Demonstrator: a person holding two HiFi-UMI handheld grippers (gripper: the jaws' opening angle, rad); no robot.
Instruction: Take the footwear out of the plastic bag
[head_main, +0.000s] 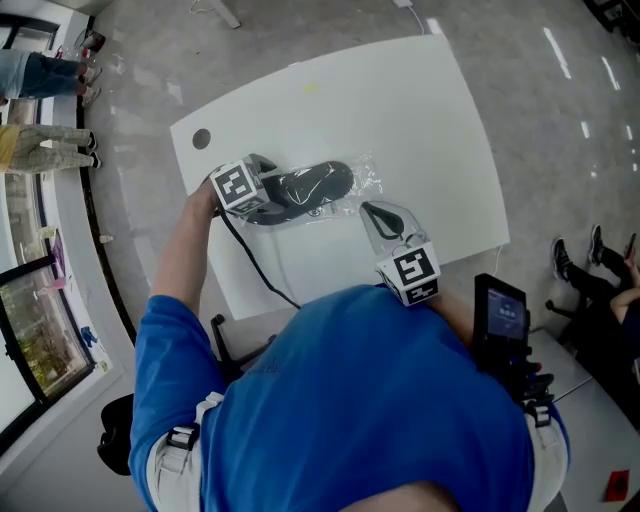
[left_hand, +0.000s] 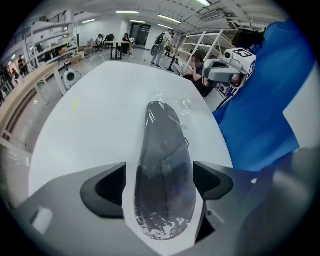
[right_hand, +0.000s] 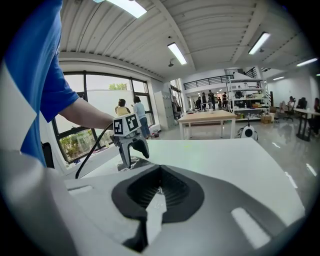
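A black shoe (head_main: 320, 183) lies in a clear plastic bag (head_main: 368, 180) near the middle of the white table (head_main: 400, 110). My left gripper (head_main: 275, 195) is at the shoe's left end. In the left gripper view the bagged shoe (left_hand: 162, 145) runs lengthwise between the wide-apart jaws of my left gripper (left_hand: 162, 182), and the pads stand clear of it. My right gripper (head_main: 368, 208) is at the bag's right end, shut on a bit of the plastic. In the right gripper view its closed jaws (right_hand: 159, 192) show a small glint of plastic, and the left gripper (right_hand: 131, 145) stands over the shoe.
A black cable (head_main: 255, 265) trails from the left gripper over the table's front edge. A round hole (head_main: 201, 139) marks the table's far left corner. A dark screen device (head_main: 500, 315) sits by my right hip. People stand at the left (head_main: 40, 75) and sit at the right (head_main: 600, 270).
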